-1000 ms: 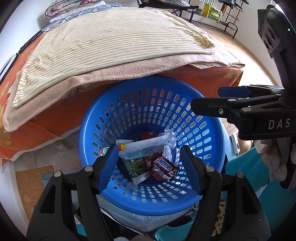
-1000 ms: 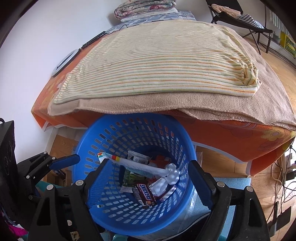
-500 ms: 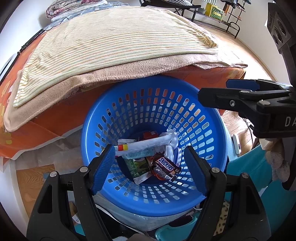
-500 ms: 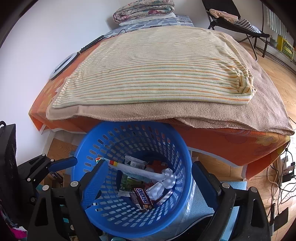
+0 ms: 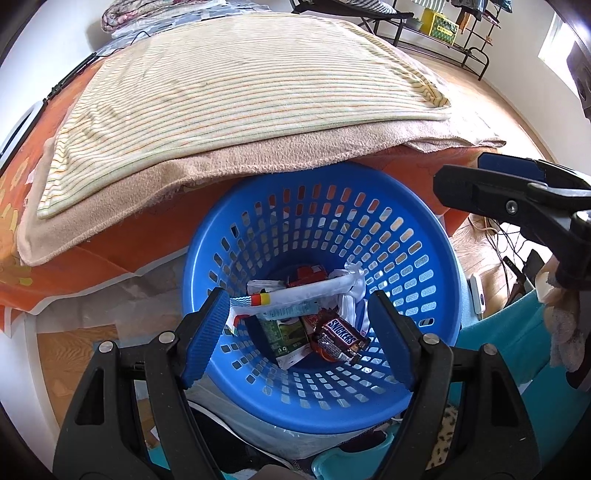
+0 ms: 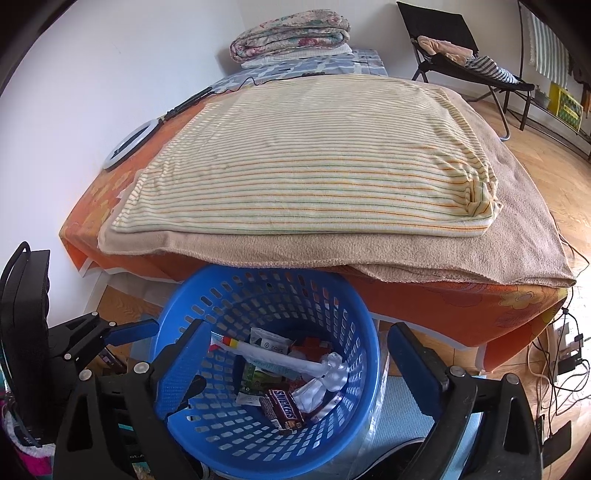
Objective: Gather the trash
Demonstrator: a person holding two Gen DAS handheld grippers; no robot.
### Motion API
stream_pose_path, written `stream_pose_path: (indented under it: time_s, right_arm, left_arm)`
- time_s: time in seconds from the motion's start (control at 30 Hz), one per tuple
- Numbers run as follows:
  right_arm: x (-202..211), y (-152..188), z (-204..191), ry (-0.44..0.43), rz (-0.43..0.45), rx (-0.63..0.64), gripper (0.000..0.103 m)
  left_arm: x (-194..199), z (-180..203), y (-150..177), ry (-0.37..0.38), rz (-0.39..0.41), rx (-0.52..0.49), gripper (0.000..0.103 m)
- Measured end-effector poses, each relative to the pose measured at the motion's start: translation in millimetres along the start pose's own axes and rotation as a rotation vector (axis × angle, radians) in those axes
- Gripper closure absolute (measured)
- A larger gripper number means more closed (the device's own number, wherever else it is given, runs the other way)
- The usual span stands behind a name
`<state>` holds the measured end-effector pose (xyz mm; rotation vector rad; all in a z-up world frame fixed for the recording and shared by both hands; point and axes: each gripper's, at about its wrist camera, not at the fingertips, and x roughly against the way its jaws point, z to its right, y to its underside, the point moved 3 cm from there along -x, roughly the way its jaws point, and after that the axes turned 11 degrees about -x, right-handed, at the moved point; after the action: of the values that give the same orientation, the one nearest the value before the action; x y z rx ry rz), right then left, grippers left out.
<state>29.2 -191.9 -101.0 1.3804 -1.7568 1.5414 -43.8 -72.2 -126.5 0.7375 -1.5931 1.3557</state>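
A: Since a second ago, our left gripper [image 5: 299, 334] has spread wider and holds nothing; our right gripper [image 6: 295, 365], likewise bare, is opening.

B: Trash [image 5: 338, 338] lies in the blue basket [image 5: 424, 229]. Only our right view shows the ring light [image 6: 129, 142].

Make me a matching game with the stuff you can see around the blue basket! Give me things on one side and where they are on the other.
Things:
1. Snickers wrapper
2. striped blanket
3. folded floral quilt
4. blue basket

Places:
A. at the far end of the bed
B. on the floor against the bed
C. spread on top of the tan blanket
D. at the bottom of the basket

Pairs: 1-D, 2-C, 3-A, 4-B
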Motion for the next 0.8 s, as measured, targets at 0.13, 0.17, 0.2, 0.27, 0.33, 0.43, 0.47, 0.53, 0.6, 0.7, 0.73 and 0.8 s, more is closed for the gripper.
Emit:
stream_pose_path:
  time_s: [0.13,0.17,0.2,0.27,0.33,0.43,0.47,0.53,0.6,0.7,0.73,0.8]
  right_arm:
    - [4.8,-3.8,-1.9,-0.004,0.016,0.003,0.005]
    - [6.0,-5.3,-2.3,-0.008,0.017,0.001,0.005]
    - [7.4,-6.7,-2.6,-0.012,0.019,-0.002,0.005]
    - [11.3,-11.1,-4.7,-0.021,0.028,-0.001,0.005]
    - [15.9,-16.8,-7.6,-0.024,0.043,0.004,0.005]
    - [23.1,-28.2,-10.5,-0.033,0.067,0.009,0.005]
    - [25.5,-32.4,-11.1,-0.035,0.077,0.011,0.004]
    - [29.7,-40.2,-12.4,-0.035,0.096,0.014,0.001]
    - [32.5,-48.2,-12.8,-0.036,0.111,0.017,0.001]
    - [35.2,-59.2,-12.8,-0.031,0.125,0.021,0.001]
    - [35.7,-62.5,-12.7,-0.029,0.129,0.022,0.001]
    - [36.6,-69.6,-12.9,-0.031,0.135,0.024,0.001]
  left_arm:
    - [6.1,-5.7,-9.2,-0.004,0.015,0.010,0.023]
    - [7.9,-7.1,-12.0,-0.007,0.020,0.013,0.023]
    - [10.0,-8.5,-15.2,-0.009,0.026,0.014,0.023]
    - [14.8,-11.2,-21.3,-0.014,0.040,0.015,0.023]
    - [19.7,-14.1,-27.2,-0.023,0.054,0.013,0.023]
    - [26.1,-19.5,-35.5,-0.035,0.070,0.007,0.023]
    - [28.2,-21.5,-38.1,-0.040,0.075,0.007,0.023]
    - [31.9,-26.0,-43.2,-0.044,0.086,0.011,0.023]
    - [35.2,-30.6,-47.7,-0.046,0.097,0.021,0.023]
    - [39.7,-37.6,-57.1,-0.049,0.117,0.034,0.023]
    - [42.0,-39.9,-61.0,-0.053,0.125,0.036,0.023]
    - [49.2,-45.2,-69.5,-0.068,0.148,0.042,0.023]
